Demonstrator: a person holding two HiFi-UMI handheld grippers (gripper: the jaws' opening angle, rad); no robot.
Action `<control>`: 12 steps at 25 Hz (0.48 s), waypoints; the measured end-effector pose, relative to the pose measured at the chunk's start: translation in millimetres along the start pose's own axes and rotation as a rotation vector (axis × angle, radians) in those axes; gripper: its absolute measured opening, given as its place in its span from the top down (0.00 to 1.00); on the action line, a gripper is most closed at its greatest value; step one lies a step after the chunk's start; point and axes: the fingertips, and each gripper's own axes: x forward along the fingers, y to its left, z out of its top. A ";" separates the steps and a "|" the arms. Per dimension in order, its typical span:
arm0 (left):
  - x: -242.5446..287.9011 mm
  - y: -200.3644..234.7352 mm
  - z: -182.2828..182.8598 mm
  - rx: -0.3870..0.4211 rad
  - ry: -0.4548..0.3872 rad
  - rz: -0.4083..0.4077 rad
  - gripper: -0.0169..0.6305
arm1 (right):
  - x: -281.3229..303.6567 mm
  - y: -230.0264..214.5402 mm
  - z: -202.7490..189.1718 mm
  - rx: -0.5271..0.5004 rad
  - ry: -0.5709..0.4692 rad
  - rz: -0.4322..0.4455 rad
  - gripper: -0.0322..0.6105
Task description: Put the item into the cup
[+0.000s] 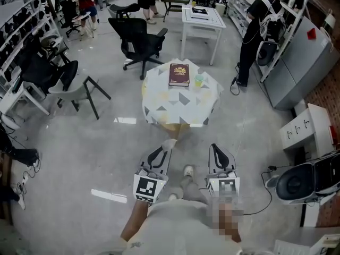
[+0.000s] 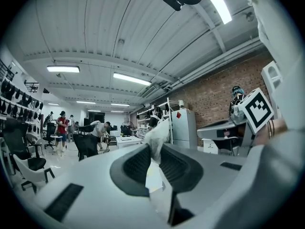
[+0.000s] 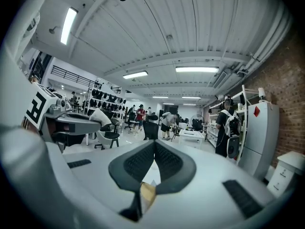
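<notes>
Two grippers are hanging out in front of me, but only my left gripper [image 1: 161,155] is doing any work. Its jaws are clamping a white crumpled item [image 1: 170,142] that's poking out past the tips, so its long axis is running along the jaws and pointing pretty much straight at the table [image 1: 159,102]. My right gripper [image 1: 220,154] is just riding along with its jaws pressed together and nothing between them. The cup [image 1: 198,81] is sitting on the far right part of the tabletop, just beside the right edge of the book [image 1: 179,74], so from the left gripper it's lying ahead and a bit to the right, well apart. I'm guessing the right gripper is the one lining up better with it, but the item is in the left, so that one will be angling rightward. Neither gripper view is showing the cup, since my own jaws are blocking that low middle bit. It's tiny from the head view too, so I'm not making out its mouth or what the item really is.
</notes>
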 end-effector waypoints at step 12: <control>42.3 15.7 -6.0 0.006 0.017 0.003 0.89 | 40.1 -24.7 -6.5 0.012 0.007 0.003 0.94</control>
